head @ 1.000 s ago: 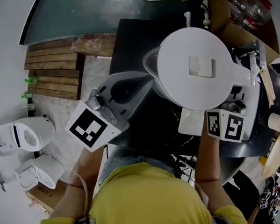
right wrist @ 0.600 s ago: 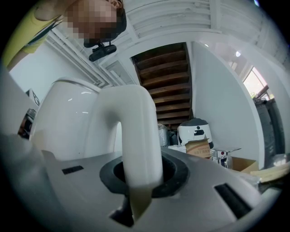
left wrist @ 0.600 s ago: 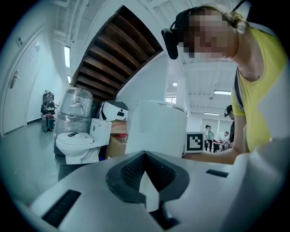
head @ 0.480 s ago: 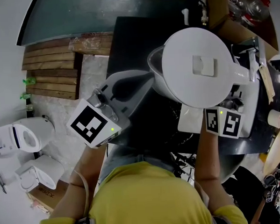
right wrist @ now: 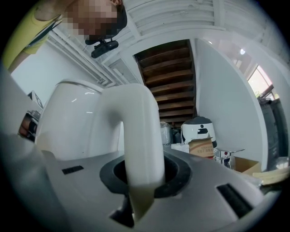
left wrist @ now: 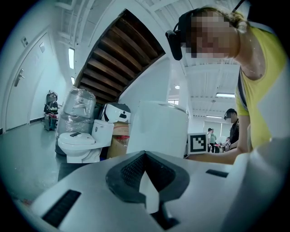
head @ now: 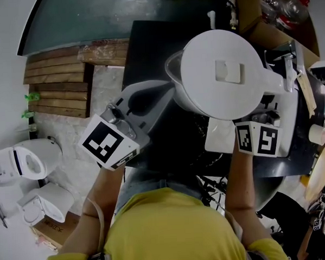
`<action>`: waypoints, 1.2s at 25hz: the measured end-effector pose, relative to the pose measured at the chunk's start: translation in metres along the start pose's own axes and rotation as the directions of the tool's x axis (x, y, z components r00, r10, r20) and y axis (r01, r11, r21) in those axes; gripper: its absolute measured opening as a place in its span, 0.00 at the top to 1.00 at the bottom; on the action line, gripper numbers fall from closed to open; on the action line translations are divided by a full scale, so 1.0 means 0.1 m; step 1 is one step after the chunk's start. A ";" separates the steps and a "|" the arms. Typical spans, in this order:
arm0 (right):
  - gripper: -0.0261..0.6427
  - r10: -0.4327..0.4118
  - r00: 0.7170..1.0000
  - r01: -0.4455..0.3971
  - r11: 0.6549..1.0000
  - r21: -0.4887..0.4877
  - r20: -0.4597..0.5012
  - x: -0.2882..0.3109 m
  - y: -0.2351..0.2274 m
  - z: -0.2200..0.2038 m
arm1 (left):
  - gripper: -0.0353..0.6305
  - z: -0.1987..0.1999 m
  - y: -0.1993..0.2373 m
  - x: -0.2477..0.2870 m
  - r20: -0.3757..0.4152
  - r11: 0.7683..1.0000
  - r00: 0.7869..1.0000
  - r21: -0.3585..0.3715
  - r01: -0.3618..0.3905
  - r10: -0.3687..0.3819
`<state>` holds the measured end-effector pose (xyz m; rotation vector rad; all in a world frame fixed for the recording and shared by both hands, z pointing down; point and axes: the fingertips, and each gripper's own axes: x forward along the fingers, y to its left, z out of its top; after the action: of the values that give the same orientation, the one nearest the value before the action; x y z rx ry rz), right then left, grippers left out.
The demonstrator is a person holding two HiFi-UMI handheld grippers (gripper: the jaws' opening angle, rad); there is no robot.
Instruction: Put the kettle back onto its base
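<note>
Since a second ago the marker cube (head: 109, 142) on the left hand-held gripper (head: 161, 92) has rolled slightly. The small green light seen on it half a second ago no longer shows. This gripper stays over the left part of the black desk (head: 147, 51). Its jaws are closed tip to tip with nothing between them, and they point at the kettle (head: 203, 81) just ahead. No view settles whether they touch it.

The kettle has barely shifted. In the head view it sits a little further left and up than before, but the whole view has slid by about as much. It is over the right part of the desk, level and upright, and its underside is hidden.

The kettle is plain glossy white with a round body. Its flat round lid (head: 248, 49) has a square press tab (head: 228, 71) in the middle. A short spout (head: 174, 69) faces the left hand-held gripper, and a thick arched handle (right wrist: 140, 131) is on the opposite side.

The right hand-held gripper (right wrist: 144, 181), near the desk's right edge, is still clamped on the lower end of that handle. The handle fills the gap between its dark pads.
</note>
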<state>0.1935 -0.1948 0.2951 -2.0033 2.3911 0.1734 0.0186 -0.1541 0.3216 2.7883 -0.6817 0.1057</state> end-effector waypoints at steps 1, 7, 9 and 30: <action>0.88 0.005 1.000 -0.005 1.000 0.003 -0.004 -0.01 0.01 0.00 | 0.94 0.00 0.00 0.00 0.003 1.000 1.000 -0.004 -0.002 0.002; 0.79 -0.011 1.000 0.012 0.999 0.047 -0.007 -0.09 -0.02 0.00 | 0.94 0.00 0.02 0.00 0.009 1.000 1.000 -0.011 -0.015 0.015; 0.78 -0.018 1.000 0.018 0.998 0.061 -0.008 -0.12 -0.02 -0.01 | 0.94 0.00 0.02 0.00 0.010 1.000 1.000 -0.012 -0.015 0.015; 0.67 -0.167 0.979 0.172 0.985 0.028 -0.120 -0.50 -0.03 0.10 | 0.94 0.03 0.00 -0.05 0.035 1.000 0.999 -0.018 -0.023 0.024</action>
<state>0.2045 -0.1448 0.2889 -2.2452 2.2521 0.0066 0.0143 -0.1528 0.3185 2.7723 -0.7202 0.0552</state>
